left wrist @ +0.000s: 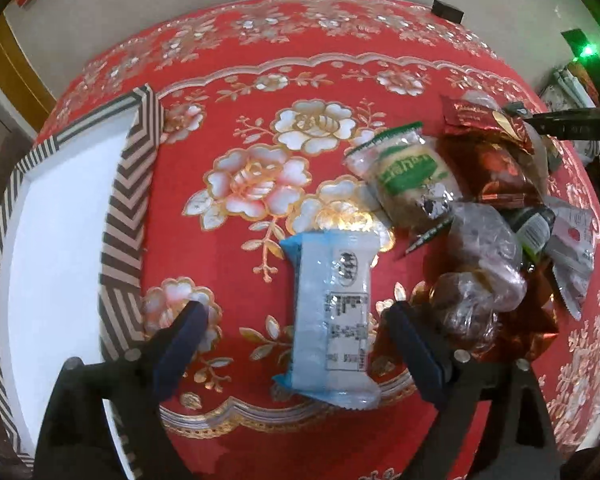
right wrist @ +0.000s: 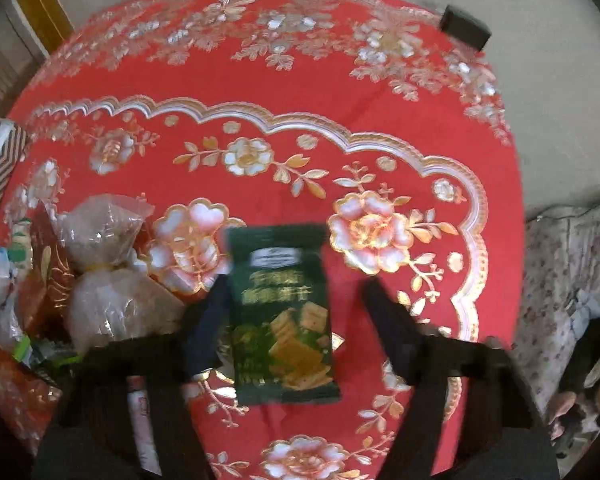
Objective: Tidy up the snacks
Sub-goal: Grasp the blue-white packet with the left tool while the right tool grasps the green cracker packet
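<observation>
The left gripper [left wrist: 292, 320], fingers spread wide, straddles a pale blue-and-white snack packet [left wrist: 330, 316] lying flat mid-worktop [left wrist: 260, 80]. The right gripper [right wrist: 292, 300], fingers also apart, frames a dark green cracker packet [right wrist: 284, 316] beside the snack pile [right wrist: 104, 280].

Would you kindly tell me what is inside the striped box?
The chevron-striped box shows only a bare white floor; its near portion is hidden behind the left gripper.

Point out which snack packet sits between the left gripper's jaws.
The pale blue-and-white packet, lying lengthwise alone between the open jaws of the left gripper; the other snacks are heaped to its right.
</observation>
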Demonstrator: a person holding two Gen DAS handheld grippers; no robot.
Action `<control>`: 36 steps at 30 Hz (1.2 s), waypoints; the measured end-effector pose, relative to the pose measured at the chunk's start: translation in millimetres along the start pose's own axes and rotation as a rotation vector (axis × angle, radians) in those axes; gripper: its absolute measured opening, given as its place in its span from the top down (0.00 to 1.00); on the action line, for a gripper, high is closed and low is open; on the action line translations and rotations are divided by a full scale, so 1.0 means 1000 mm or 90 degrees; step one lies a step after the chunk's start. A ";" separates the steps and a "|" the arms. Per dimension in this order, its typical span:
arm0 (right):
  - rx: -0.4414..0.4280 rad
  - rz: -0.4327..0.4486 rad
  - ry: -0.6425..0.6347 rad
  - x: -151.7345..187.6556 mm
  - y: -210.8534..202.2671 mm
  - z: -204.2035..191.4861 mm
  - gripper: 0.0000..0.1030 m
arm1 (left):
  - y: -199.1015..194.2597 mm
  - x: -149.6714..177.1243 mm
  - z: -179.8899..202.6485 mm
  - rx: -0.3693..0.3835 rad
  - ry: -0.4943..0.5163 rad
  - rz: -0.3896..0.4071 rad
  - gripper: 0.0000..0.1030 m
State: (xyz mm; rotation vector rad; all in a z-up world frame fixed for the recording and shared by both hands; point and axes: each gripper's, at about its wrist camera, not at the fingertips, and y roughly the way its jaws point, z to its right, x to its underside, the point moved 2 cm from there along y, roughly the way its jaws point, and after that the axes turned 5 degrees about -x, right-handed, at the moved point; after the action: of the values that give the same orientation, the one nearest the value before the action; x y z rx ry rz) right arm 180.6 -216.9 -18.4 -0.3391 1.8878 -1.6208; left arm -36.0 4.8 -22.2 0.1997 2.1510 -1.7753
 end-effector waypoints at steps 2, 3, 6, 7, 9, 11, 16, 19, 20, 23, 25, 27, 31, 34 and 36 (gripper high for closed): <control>0.000 -0.006 0.011 0.006 -0.004 0.000 0.57 | 0.000 0.002 0.001 -0.001 -0.007 0.005 0.09; 0.001 -0.006 0.014 0.009 -0.004 -0.001 0.57 | 0.003 -0.002 0.000 0.014 -0.012 0.016 0.07; 0.012 0.004 0.033 0.024 -0.010 0.004 0.57 | 0.005 -0.004 0.001 0.002 -0.002 0.003 0.02; 0.018 0.007 0.045 0.031 -0.012 0.005 0.57 | 0.006 -0.004 -0.002 0.012 0.002 0.007 0.02; 0.028 0.011 0.068 0.046 -0.017 0.006 0.57 | 0.005 -0.007 -0.008 0.056 -0.003 0.005 0.02; 0.022 0.016 0.087 0.068 -0.025 0.001 0.57 | -0.004 -0.009 -0.026 0.107 -0.039 0.033 0.02; 0.019 0.043 0.137 0.121 -0.044 -0.009 0.57 | -0.008 -0.018 -0.049 0.174 -0.049 0.032 0.02; 0.008 0.068 0.187 0.156 -0.056 -0.016 0.57 | -0.006 -0.019 -0.038 0.134 -0.011 0.031 0.03; 0.006 0.071 0.198 0.162 -0.058 -0.019 0.57 | -0.005 -0.020 -0.033 0.114 -0.002 0.033 0.04; -0.006 0.080 0.224 0.179 -0.061 -0.028 0.57 | 0.003 -0.019 -0.022 0.057 0.003 0.014 0.21; -0.008 0.086 0.228 0.188 -0.065 -0.037 0.57 | 0.007 -0.017 -0.017 0.028 0.001 -0.002 0.33; -0.008 0.099 0.228 0.191 -0.070 -0.044 0.57 | 0.005 -0.015 -0.013 0.021 0.009 0.000 0.37; -0.007 0.120 0.224 0.195 -0.081 -0.056 0.57 | 0.002 -0.014 -0.007 0.007 0.007 0.004 0.58; -0.014 0.132 0.211 0.193 -0.087 -0.071 0.57 | -0.003 -0.008 -0.003 -0.020 -0.002 0.002 0.69; -0.019 0.138 0.195 0.189 -0.090 -0.082 0.57 | -0.007 -0.004 -0.001 -0.029 -0.010 0.009 0.69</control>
State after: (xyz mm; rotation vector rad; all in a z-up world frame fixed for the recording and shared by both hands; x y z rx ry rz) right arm -33.0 -277.0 18.4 0.1078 2.0914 -1.5674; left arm -34.8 5.2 -14.4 0.1886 2.1706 -1.7118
